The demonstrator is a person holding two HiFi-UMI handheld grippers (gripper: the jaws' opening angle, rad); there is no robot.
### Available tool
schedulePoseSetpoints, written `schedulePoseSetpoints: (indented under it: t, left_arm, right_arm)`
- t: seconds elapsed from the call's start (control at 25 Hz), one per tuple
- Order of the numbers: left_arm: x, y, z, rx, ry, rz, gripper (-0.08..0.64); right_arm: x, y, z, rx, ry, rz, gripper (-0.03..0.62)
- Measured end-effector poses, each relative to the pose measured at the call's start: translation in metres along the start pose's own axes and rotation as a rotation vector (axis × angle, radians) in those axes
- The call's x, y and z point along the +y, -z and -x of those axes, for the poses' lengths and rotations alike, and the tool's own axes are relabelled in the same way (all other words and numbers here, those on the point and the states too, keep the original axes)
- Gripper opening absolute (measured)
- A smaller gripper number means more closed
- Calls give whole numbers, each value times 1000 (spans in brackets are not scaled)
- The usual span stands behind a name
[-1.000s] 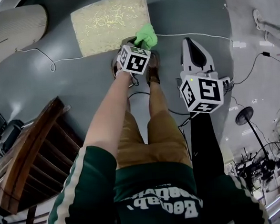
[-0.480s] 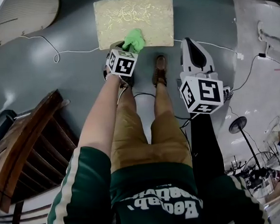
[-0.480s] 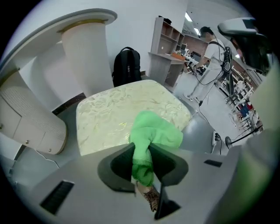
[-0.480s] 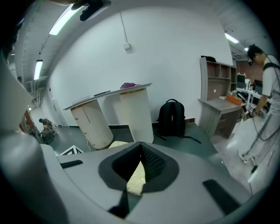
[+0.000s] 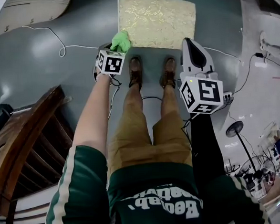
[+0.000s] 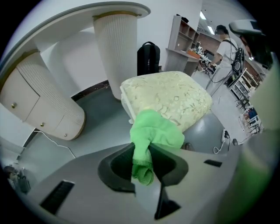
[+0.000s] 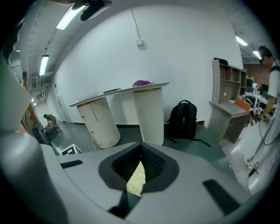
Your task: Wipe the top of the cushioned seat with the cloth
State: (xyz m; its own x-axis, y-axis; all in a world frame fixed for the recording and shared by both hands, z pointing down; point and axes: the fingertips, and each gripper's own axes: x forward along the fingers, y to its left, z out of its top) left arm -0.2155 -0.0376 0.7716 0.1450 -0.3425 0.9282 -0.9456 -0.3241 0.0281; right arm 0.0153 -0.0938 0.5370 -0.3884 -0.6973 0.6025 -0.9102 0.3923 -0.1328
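Note:
The cushioned seat (image 5: pixel 156 22) is a pale gold patterned square on the grey floor, straight ahead of the person's shoes. My left gripper (image 5: pixel 118 47) is shut on a bright green cloth (image 5: pixel 120 40), which bunches out past the jaws beside the seat's near left corner. In the left gripper view the cloth (image 6: pixel 154 133) overlaps the near edge of the seat (image 6: pixel 170 96); whether they touch I cannot tell. My right gripper (image 5: pixel 189 42) hovers over the seat's near right corner, shut with nothing in it. A sliver of the cushion (image 7: pixel 136 177) shows below its closed jaws (image 7: pixel 141 151).
A dark wooden chair (image 5: pixel 23 151) stands at the left. White cables (image 5: pixel 53 36) run across the floor. White ribbed pedestals (image 6: pixel 118 48) and a black backpack (image 6: pixel 148 57) stand beyond the seat. A person (image 6: pixel 227 43) works far right, near stands (image 5: pixel 237 131).
My left gripper with the cloth has slid leftward along the seat's near edge, from its right corner to its left corner. The person's feet have stepped in front of the seat.

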Motion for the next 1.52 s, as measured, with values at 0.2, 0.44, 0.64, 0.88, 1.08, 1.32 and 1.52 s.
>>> schedulePoseSetpoints:
  t: [0.2,0.44,0.64,0.88,1.08,1.32,1.52]
  left_arm:
    - [44,36,9,61,-27,34,100]
    - [56,38,38,20,20,39,100]
    - [55,10,91,-68,43,28,100]
    - [65,-81,178,-277,15,-40,100]
    - [64,-154,256,-446,-20,-90,100]
    - [46,-222,338,-625,-47,-141,100]
    - [38,-272,411,-793,-41,-145,100]
  right_arm:
    - [27,-6,-8,-3,4,14,8]
    - [47,-46,-8,-51,20,43,8]
    - [55,-92,15,-100,36,87,8]
    - [48,-173,50,-214,75,126,8]
    - [52,-227,87,-307,88,142,8]
    - [51,-265,124,-376,115,151,8]
    - [49,-309,151,-456,142,182,8]
